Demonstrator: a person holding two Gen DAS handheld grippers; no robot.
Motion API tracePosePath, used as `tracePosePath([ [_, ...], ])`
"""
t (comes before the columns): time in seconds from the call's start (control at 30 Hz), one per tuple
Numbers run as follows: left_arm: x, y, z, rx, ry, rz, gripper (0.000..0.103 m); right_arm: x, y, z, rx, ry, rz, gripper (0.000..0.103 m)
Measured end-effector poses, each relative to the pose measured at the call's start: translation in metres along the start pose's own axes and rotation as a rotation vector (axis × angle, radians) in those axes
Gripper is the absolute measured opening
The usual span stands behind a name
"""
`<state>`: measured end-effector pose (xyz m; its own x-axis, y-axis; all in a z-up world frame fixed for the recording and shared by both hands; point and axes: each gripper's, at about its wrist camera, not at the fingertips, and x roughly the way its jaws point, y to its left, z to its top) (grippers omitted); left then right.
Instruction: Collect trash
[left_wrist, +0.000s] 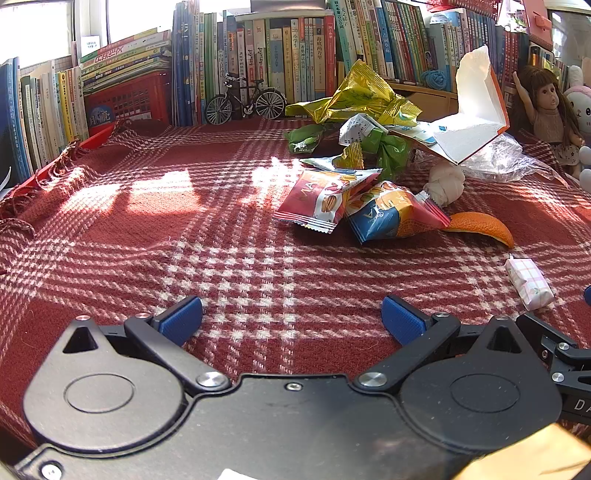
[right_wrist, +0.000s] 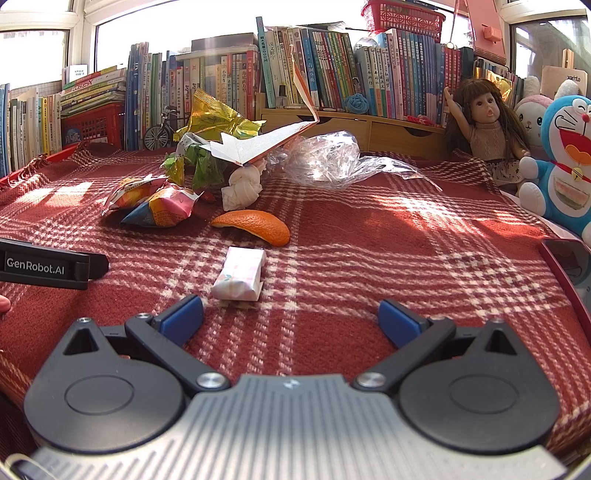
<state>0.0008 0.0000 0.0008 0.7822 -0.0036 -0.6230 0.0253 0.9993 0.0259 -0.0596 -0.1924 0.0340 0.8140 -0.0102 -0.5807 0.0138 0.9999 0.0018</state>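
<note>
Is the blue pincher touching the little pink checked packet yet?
Apart. In the right wrist view, the open right gripper has red plaid blanket showing between its blue fingertips and the small pink checked packet.

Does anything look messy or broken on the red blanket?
Yes. A torn-open white box sits tilted on a heap of crumpled snack wrappers. An orange peel and crinkled clear plastic lie loose nearby. Both tools are open and empty.

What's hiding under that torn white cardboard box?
Under the cardboard box a knotted white tissue wad pokes out, with green wrappers beside it. Whatever lies deeper beneath is covered.
</note>
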Motion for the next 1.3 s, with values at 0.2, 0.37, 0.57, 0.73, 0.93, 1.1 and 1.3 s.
tracePosePath([
  [0.2, 0.0001, 0.0000, 0.0001, 0.000, 0.000, 0.000, 0.103, 0.0001, 0.0001, 0.0000, 0.000, 0.000, 0.000, 0.103],
  [0.37, 0.0000, 0.0000, -0.0001, 0.000, 0.000, 0.000, 0.103, 0.0002, 0.0001, 0.0001, 0.000, 0.001, 0.000, 0.103],
  [0.57, -0.0001, 0.0000, -0.0002, 0.000, 0.000, 0.000, 0.103, 0.0002, 0.0000, 0.0002, 0.000, 0.001, 0.000, 0.103],
  [0.73, -0.0001, 0.0000, -0.0002, 0.000, 0.000, 0.000, 0.103, 0.0001, 0.0000, 0.0002, 0.000, 0.000, 0.000, 0.103],
  [0.93, -0.0001, 0.0000, -0.0001, 0.000, 0.000, 0.000, 0.103, 0.0003, -0.0001, 0.0001, 0.000, 0.001, 0.000, 0.103],
  [1.1, 0.0009, -0.0026, -0.0024, -0.001, 0.002, 0.000, 0.103, -0.0003, -0.0001, 0.0005, 0.000, 0.006, 0.001, 0.103],
  [1.3, -0.0001, 0.0028, -0.0013, 0.002, -0.002, -0.020, 0.103, 0.0006, -0.0030, 0.0037, -0.008, 0.020, 0.016, 0.103],
])
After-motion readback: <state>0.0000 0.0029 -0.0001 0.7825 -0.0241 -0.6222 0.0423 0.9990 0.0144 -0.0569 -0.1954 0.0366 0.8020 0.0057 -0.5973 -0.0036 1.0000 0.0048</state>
